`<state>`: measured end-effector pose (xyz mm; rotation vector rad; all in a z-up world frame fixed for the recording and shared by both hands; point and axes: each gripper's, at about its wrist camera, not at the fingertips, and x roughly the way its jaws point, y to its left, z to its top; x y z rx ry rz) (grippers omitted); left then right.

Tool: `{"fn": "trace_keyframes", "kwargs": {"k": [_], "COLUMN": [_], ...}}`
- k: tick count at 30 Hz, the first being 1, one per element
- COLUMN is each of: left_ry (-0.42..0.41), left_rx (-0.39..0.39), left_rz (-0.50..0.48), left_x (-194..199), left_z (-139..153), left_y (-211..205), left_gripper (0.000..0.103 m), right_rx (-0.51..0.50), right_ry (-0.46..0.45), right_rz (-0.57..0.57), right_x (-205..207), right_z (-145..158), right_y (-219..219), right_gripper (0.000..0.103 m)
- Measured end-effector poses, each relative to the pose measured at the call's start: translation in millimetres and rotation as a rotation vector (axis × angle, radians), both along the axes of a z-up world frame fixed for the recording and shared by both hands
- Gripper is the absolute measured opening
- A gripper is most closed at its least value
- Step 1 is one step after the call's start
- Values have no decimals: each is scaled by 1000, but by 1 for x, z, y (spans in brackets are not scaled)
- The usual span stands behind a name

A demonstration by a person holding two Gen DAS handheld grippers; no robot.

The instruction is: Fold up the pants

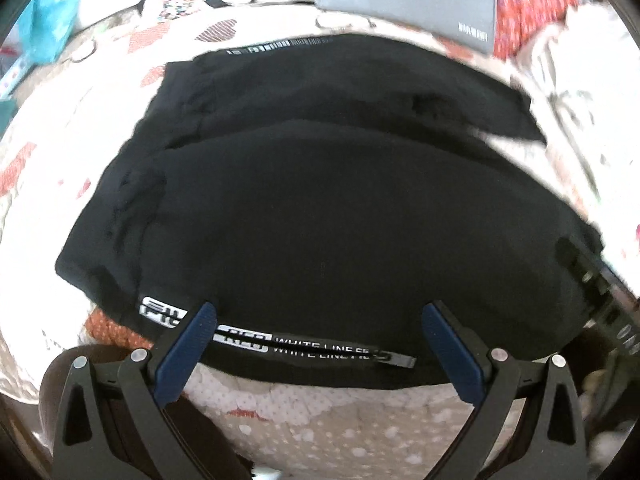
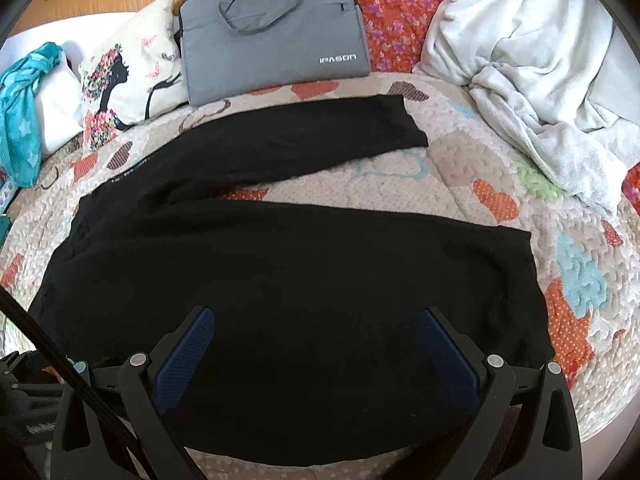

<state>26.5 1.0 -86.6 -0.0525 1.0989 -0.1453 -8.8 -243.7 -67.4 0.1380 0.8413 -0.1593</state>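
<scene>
Black pants [image 1: 320, 220] lie spread flat on a patterned quilt [image 1: 312, 420], with white lettering along the near side seam. In the right wrist view the pants [image 2: 280, 300] show two legs pointing right, the far leg [image 2: 300, 140] angled away from the near one. My left gripper [image 1: 320, 312] is open, its blue pads on either side of the near edge of the pants. My right gripper [image 2: 316, 320] is open over the near leg, holding nothing.
A grey laptop bag [image 2: 272, 36] lies at the back of the bed. A printed pillow [image 2: 128, 76] and a teal cloth [image 2: 24, 108] sit at the back left. A white blanket [image 2: 532, 64] is bunched at the right.
</scene>
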Motion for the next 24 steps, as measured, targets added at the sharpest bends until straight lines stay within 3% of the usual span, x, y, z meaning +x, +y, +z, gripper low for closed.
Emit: {"fn": "trace_keyframes", "kwargs": {"k": [3,7,12,16,21,24], "left_ry": [-67,-174,-298,-361,-388,-392], "left_rx": [-24,6,53,85,96,114], "left_rz": [12,27,40,37,34,38], "left_x": [-7,-18,-30,-39,-47,-52], "left_z": [21,51,84,102,114,116], "left_y": [7,12,14,11,11,11], "left_gripper": [102,102,102,102,101,101], "right_rx": [-4,-22,-173,-207,-172,-185], "right_ry": [-28,-70,-266,-417,-378,-431], "right_rz": [2,13,2,-24,-14,-48], "right_x": [-5,-11,-34,-53,-40,-49], "right_z": [7,25,79,121,138,150], "right_y": [1,3,13,15,9,3], "right_gripper": [103,103,103,103,103,103]}}
